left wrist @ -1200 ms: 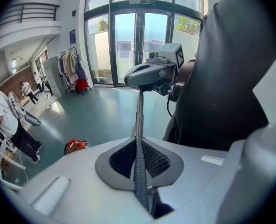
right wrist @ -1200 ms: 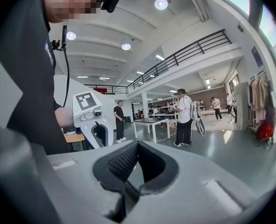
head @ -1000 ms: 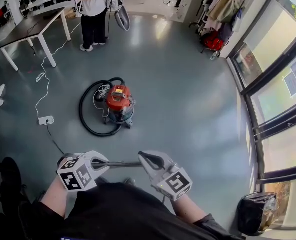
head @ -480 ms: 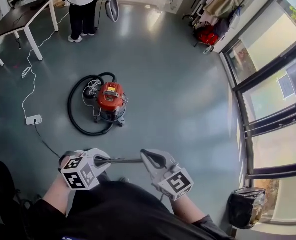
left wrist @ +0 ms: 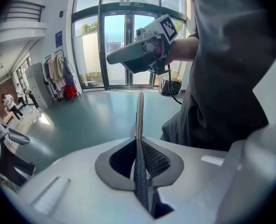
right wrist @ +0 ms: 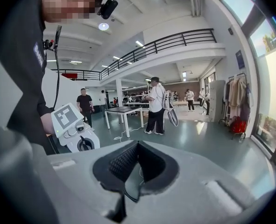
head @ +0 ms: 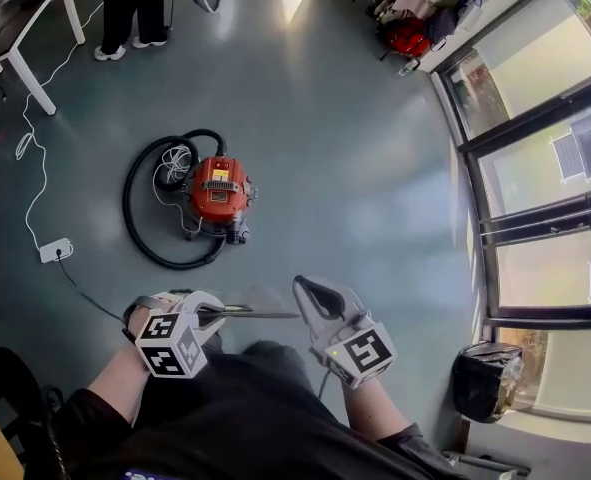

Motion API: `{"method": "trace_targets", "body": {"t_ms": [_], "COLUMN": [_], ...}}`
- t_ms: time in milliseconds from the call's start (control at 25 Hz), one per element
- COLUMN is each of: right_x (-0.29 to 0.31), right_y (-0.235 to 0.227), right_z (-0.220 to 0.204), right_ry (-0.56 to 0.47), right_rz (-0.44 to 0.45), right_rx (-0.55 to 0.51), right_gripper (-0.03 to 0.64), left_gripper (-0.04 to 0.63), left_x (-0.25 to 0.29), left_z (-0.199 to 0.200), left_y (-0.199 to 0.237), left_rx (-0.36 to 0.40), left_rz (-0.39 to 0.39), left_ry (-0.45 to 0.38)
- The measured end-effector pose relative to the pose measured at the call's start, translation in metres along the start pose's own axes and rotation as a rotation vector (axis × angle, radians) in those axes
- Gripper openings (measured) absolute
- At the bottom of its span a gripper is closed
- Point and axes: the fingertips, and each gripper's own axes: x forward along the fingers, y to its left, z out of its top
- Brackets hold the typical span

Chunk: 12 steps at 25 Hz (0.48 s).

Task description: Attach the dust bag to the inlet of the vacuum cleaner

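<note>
Near torso, L hand-held gripper [left wrist: 138, 148] pinches dust bag [left wrist: 139, 112].

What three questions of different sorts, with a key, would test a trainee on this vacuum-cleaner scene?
1. What is clamped in the left gripper?
2. The black hose is: A) looped on the floor beside the red vacuum cleaner; B) laid out straight; C) lifted into the air.
3. True or false: the dust bag is already fitted on the vacuum cleaner's inlet.

Key: 1. the dust bag, seen edge-on between the shut jaws; 2. A; 3. false.
</note>
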Motion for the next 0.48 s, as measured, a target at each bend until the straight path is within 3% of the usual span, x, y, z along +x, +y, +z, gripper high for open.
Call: {"method": "trace_targets", "body": {"t_ms": [200,480], "right_x": [0.027,0.057], "right_y": [-0.013,-0.048], "right_z": [-0.002,-0.038], "right_ry": [0.021,0.061], "right_rz": [0.004,0.117], "right_rx": [0.04,0.084], "right_gripper": [-0.008,-0.008], "left_gripper": [0.04,0.039], "left_x": [0.011,0.052], "left_z": [-0.019,-0.032], "left_y": [0.029,0.055], "left_rx": [-0.04,-0.127], "left_rz": [-0.003,0.049], "left_ry": [0.012,0.021]}}
